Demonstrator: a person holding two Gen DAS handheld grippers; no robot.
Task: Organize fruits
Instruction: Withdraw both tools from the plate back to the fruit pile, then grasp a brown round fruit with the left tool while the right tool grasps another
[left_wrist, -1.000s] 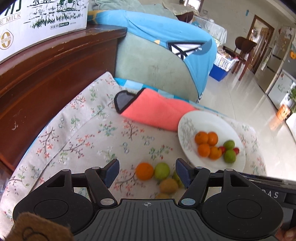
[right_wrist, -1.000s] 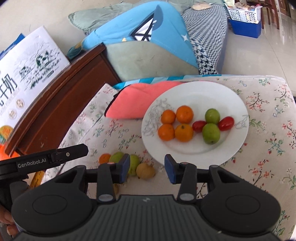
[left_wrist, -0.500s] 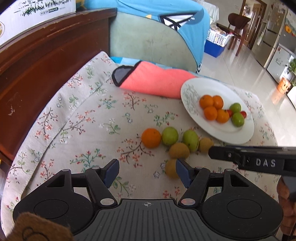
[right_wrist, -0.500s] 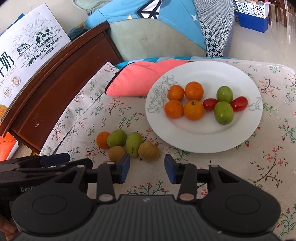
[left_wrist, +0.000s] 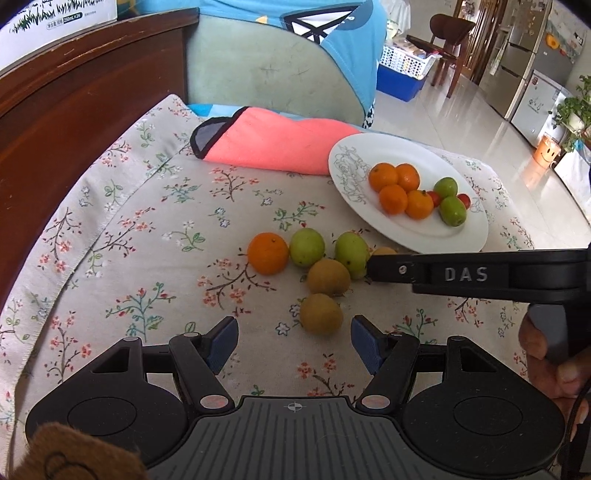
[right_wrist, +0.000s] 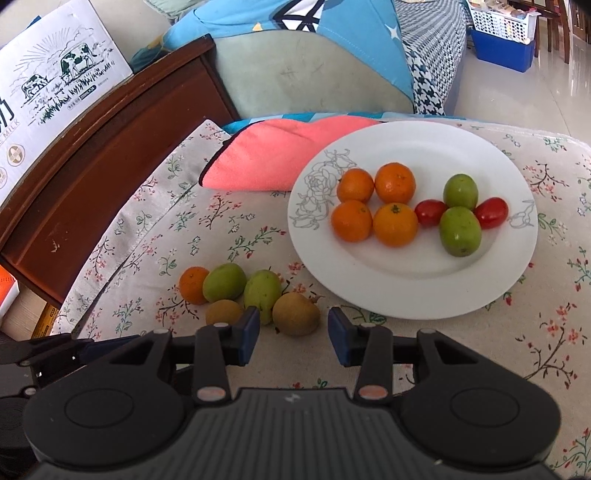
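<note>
A white plate (right_wrist: 413, 291) (left_wrist: 424, 236) holds several oranges, two green fruits and two red tomatoes. Loose on the floral cloth lie an orange (left_wrist: 267, 253) (right_wrist: 192, 285), two green fruits (left_wrist: 307, 246) (left_wrist: 351, 254) and three brown fruits (left_wrist: 320, 314) (left_wrist: 328, 277) (right_wrist: 296, 314). My left gripper (left_wrist: 293, 341) is open and empty, just short of the nearest brown fruit. My right gripper (right_wrist: 292, 334) is open and empty, with a brown fruit just ahead between its fingertips. The right gripper's body also shows in the left wrist view (left_wrist: 476, 273).
A pink cloth (left_wrist: 273, 147) (right_wrist: 273, 158) lies behind the plate. A dark wooden board (left_wrist: 55, 122) rises along the left, with a milk carton (right_wrist: 48, 96) on top. A cushioned seat with a blue cover (right_wrist: 306, 70) stands behind the table.
Both grippers have drawn back from the fruit, so more of the loose pile shows ahead of them. Both stay open. No fruit has moved.
</note>
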